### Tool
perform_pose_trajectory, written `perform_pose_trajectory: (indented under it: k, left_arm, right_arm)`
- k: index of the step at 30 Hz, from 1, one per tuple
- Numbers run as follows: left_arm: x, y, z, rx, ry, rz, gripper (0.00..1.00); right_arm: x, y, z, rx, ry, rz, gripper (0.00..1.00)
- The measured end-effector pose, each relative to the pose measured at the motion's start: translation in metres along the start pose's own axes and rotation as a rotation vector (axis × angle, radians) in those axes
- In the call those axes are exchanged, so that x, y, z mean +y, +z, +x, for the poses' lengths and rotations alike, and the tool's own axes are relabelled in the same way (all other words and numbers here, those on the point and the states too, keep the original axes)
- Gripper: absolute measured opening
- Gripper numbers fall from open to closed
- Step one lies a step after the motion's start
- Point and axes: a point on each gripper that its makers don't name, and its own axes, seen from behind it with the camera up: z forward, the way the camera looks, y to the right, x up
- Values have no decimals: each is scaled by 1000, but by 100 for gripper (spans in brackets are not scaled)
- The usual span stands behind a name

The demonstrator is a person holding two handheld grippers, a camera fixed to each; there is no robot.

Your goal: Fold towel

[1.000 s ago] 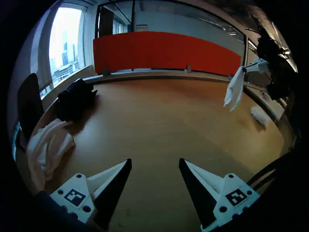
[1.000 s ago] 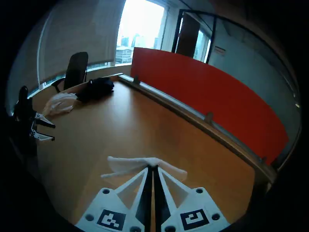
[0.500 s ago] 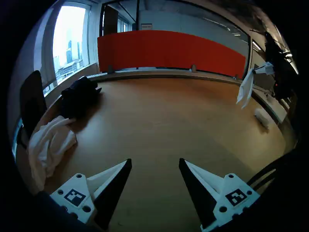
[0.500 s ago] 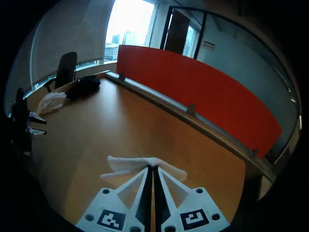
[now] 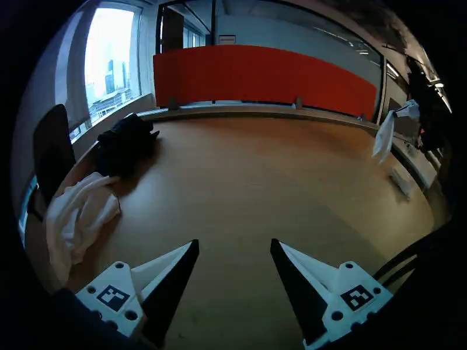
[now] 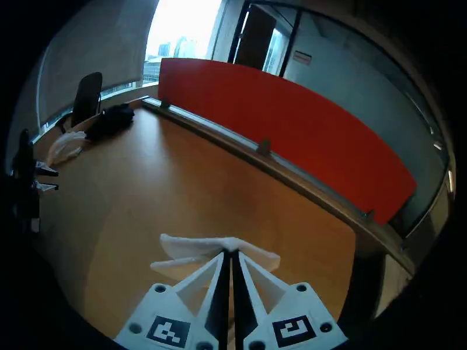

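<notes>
In the right gripper view my right gripper (image 6: 229, 254) is shut on a white towel (image 6: 204, 248), whose cloth spreads to both sides of the fingertips above the wooden table (image 6: 152, 192). The left gripper view shows that towel (image 5: 384, 135) hanging far off at the right, held up by the right gripper (image 5: 407, 109). My left gripper (image 5: 233, 248) stands open over the table (image 5: 251, 175) with nothing between its fingers. It appears small at the left edge of the right gripper view as the left gripper (image 6: 46, 178).
A heap of white cloth (image 5: 76, 219) lies at the table's left end, with a dark bundle (image 5: 124, 143) behind it and a black chair (image 5: 49, 151) beside. A red partition (image 5: 262, 73) runs along the far edge. A small folded white cloth (image 5: 401, 178) lies at the right.
The right gripper has carried the hanging towel further right and away from the left gripper. The left gripper has stayed open and turned slightly.
</notes>
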Motion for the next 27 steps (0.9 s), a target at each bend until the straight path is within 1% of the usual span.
perform_pose_trajectory:
  k: [6,13,21,27]
  left_arm:
    - [-1,-1,2,-1,4,5,91]
    - [-1,0,2,-6,7,9,91]
    - [1,1,4,-11,21,6,91]
    - [3,1,5,-11,26,1,91]
  right_arm:
    - [24,-4,-18,-31,20,-33,2]
    - [45,-10,-37,-60,36,-65,2]
    - [66,-18,-51,-81,51,-96,2]
    - [76,-25,-60,-94,62,-114,2]
